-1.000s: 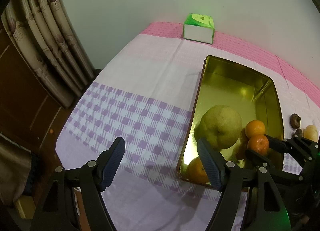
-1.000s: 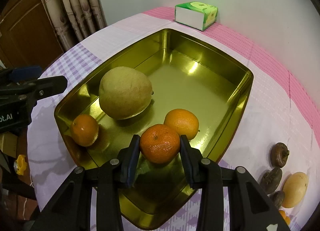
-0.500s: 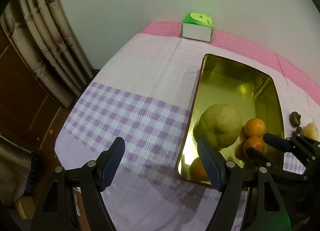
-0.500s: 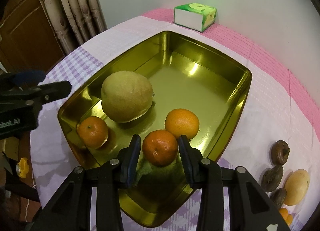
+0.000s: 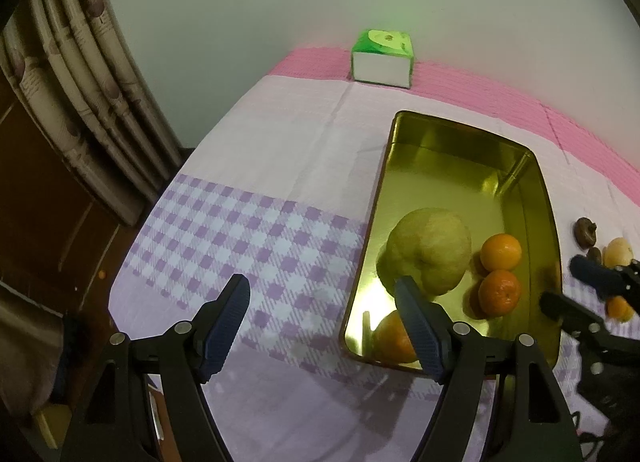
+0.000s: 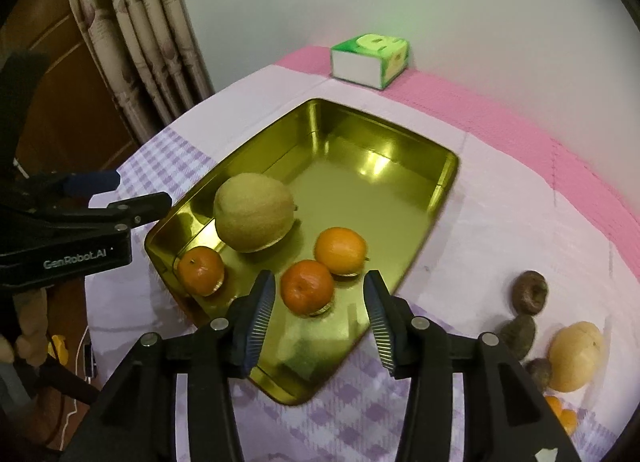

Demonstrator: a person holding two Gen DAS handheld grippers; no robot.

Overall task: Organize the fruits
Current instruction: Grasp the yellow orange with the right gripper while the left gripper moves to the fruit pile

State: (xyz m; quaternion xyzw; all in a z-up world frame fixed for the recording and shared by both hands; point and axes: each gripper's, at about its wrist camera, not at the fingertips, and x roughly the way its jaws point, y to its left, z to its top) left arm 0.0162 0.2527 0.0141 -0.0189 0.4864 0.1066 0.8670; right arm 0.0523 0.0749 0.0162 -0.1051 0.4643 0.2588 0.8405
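Observation:
A gold tray (image 6: 440, 198) lies on the checked cloth. It holds a large yellow-green fruit (image 6: 254, 218) and three oranges. The nearest orange (image 6: 307, 287) rests on the tray floor. My right gripper (image 6: 319, 278) hovers just above and behind it, jaws opening, and neither pad touches it. The other oranges (image 6: 340, 250) (image 6: 201, 270) sit beside it. My left gripper (image 5: 321, 283) hangs open and empty over the cloth, left of the tray (image 5: 384, 182). In the left wrist view the right gripper (image 5: 560, 282) shows at the tray's right side.
A green tissue box (image 6: 370, 60) stands by the far wall. Right of the tray lie dark brown fruits (image 6: 530, 292), a pale round fruit (image 6: 576, 356) and small oranges (image 6: 560, 416). The table's edge and a curtain (image 5: 80, 102) are at the left.
The right gripper's jaws have parted from the orange and the gripper has drawn up and back. The orange now rests on the tray floor. The left gripper has not moved.

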